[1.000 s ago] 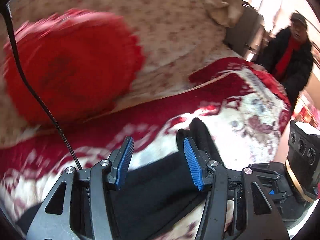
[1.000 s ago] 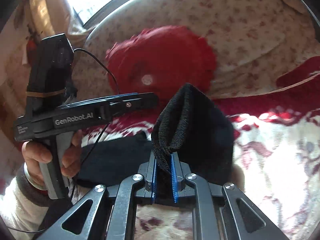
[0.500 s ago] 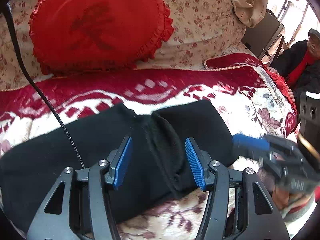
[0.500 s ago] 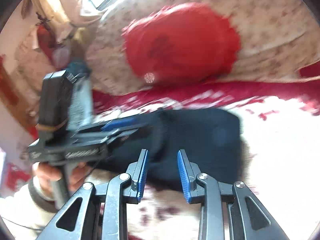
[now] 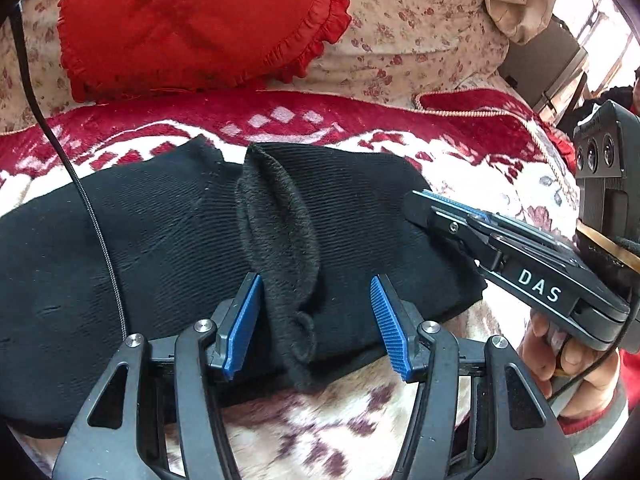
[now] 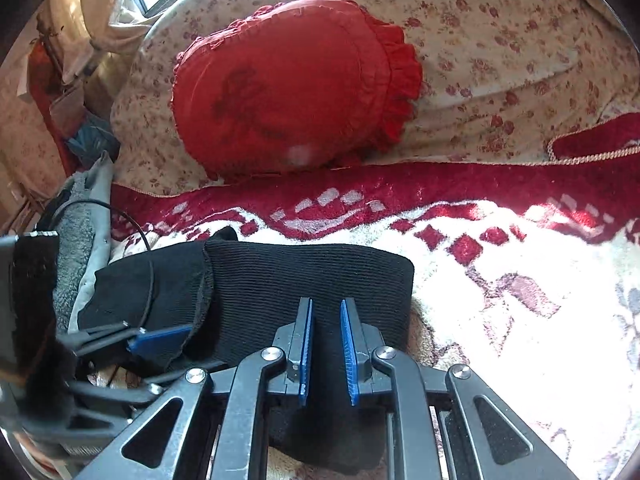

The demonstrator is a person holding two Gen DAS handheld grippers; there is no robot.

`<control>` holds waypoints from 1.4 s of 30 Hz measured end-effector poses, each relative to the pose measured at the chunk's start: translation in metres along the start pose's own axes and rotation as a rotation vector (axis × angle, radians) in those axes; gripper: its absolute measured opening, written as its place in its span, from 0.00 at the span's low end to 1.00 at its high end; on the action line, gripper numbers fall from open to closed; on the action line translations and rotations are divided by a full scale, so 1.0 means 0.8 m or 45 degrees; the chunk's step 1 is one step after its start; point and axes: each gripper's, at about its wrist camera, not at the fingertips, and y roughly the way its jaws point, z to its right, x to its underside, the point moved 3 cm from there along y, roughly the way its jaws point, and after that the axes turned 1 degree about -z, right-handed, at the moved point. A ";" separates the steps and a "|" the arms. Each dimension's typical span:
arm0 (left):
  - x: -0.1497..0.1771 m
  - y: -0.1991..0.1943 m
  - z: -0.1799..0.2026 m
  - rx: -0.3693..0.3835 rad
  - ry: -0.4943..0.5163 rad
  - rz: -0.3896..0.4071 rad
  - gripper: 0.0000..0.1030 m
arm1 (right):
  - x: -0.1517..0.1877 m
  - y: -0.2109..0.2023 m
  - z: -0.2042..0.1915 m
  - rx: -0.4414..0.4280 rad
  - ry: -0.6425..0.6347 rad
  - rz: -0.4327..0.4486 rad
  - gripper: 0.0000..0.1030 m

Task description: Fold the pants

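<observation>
Black pants lie flat on the red-and-white blanket, centre of the left wrist frame; red cushion upper left, well apart from them; long axis runs left to right across the frame, far left end cut off at the frame edge, so I can't tell which end is waist or cuffs. One end looks folded over already; its fuzzy inner edge stands up as a ridge mid-frame, running top to bottom.

My left gripper is spread, pads either side of that ridge near its lower end, not pressing it. My right gripper sits over the folded part in the lower centre of its own frame; jaws closing, narrow gap left, black fabric behind the gap; can't tell if any is pinched.

Handling guess: ribbed knit with fleece lining; soft, light, floppy, no stiffness; grippy rather than slippery; will sag and bunch if lifted at one point. I'd take hold at the two corners of an end, pinching both layers together; the thick ridge is the easy bite but risks dragging the top layer off square.
</observation>
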 end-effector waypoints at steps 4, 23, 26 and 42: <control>-0.002 0.001 0.001 0.028 -0.001 0.006 0.26 | 0.001 -0.012 0.007 -0.044 0.052 0.007 0.13; 0.013 -0.032 -0.048 -0.094 -0.071 0.095 0.12 | -0.011 0.007 -0.043 -0.014 -0.090 -0.010 0.13; 0.015 -0.027 -0.050 -0.096 -0.077 0.105 0.12 | -0.008 0.031 -0.048 0.020 -0.119 -0.044 0.13; 0.016 -0.032 -0.046 -0.125 -0.060 0.117 0.12 | 0.038 -0.007 -0.054 0.105 -0.154 -0.083 0.13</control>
